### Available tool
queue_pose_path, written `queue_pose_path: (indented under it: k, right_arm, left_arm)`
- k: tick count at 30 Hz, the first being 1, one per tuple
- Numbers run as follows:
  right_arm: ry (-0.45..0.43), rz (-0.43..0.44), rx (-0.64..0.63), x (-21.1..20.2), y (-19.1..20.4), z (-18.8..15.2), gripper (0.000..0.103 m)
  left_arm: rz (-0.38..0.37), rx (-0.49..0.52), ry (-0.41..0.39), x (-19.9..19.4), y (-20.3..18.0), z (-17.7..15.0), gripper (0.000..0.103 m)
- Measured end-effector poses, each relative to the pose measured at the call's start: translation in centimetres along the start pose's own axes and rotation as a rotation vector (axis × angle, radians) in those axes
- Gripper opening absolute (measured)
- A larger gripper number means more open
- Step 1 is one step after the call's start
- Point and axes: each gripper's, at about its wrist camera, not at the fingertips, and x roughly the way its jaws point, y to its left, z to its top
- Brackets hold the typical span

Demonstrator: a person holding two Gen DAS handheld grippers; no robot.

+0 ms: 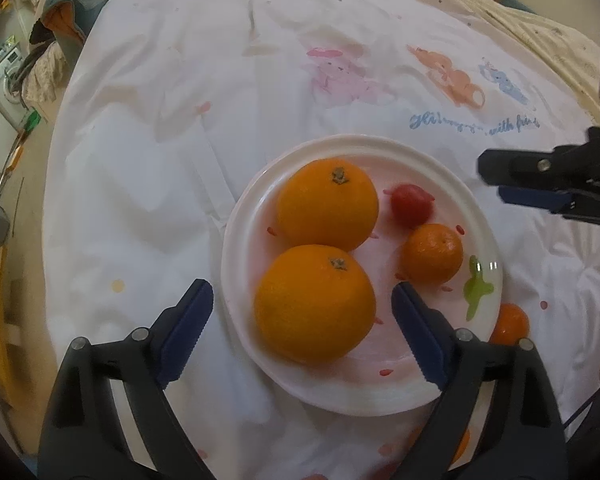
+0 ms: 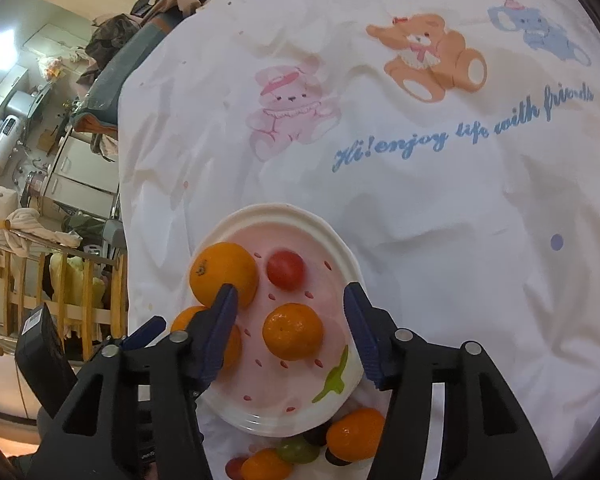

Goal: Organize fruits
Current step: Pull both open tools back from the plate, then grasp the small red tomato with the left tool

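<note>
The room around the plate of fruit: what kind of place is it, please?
Probably a lived-in home, likely a bedroom: the plate sits on a cartoon-printed bedsheet, clothes are piled at its far end, and a wooden crib rail stands beside it.

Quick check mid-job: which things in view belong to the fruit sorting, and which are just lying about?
Job:
plate
two big oranges
small orange
red fruit
loose fruit below the plate
left gripper, right gripper, both open

Lying about:
printed sheet
clothes pile
wooden rail
</note>
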Motion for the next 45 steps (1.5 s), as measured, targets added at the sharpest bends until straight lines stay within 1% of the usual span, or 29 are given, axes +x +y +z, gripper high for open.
queue_pose_path:
  k: [7, 10, 11, 13, 16, 21, 26, 30, 34, 38, 43, 45]
  right_arm:
    - [-0.039, 0.001, -0.001, -2.0, 0.2, -0.4, 0.062]
    - [-0.061, 0.008, 0.008, -3.4, 0.2, -0.9, 0.062]
    - [-0.070, 0.010, 0.011, -4.1, 0.3, -1.2, 0.063]
    - [-0.086, 0.001, 0.009, -5.1, 0.3, -1.7, 0.063]
    - [-0.113, -0.003, 0.017, -6.7, 0.2, -2.6, 0.065]
    - [-0.152, 0.024, 0.060, -9.1, -0.5, -4.6, 0.065]
    - [-0.164, 0.025, 0.088, -10.5, -1.0, -7.0, 0.065]
    - [-0.166, 0.032, 0.110, -11.1, -1.2, -8.7, 0.065]
    - [-0.171, 0.022, 0.133, -11.4, -1.4, -9.8, 0.066]
    - [-0.170, -0.003, 0.133, -11.5, -1.7, -10.3, 0.067]
    - [-0.149, -0.034, 0.139, -11.4, -2.6, -10.7, 0.067]
    - [-0.145, -0.039, 0.147, -11.3, -2.9, -10.8, 0.067]
  left_arm:
    - [0.000, 0.014, -0.053, -1.6, 0.0, 0.0, 0.089]
    - [-0.026, 0.007, -0.079, -2.6, 0.3, -0.1, 0.089]
    - [-0.046, 0.005, -0.094, -3.2, 0.5, -0.2, 0.089]
    - [-0.047, 0.004, -0.108, -4.1, 0.7, -0.4, 0.089]
    - [-0.059, -0.009, -0.113, -5.6, 1.3, -0.7, 0.090]
    - [-0.067, -0.034, -0.117, -7.8, 2.4, -2.1, 0.091]
    - [-0.082, -0.038, -0.101, -9.0, 2.9, -3.8, 0.091]
    - [-0.099, -0.030, -0.097, -9.7, 2.6, -4.8, 0.091]
    - [-0.121, 0.012, -0.062, -9.4, 1.6, -5.7, 0.091]
    - [-0.161, 0.082, 0.016, -8.1, -0.1, -6.7, 0.091]
    - [-0.184, 0.175, 0.158, -5.6, -2.8, -8.5, 0.091]
    - [-0.175, 0.229, 0.199, -4.6, -4.1, -9.3, 0.091]
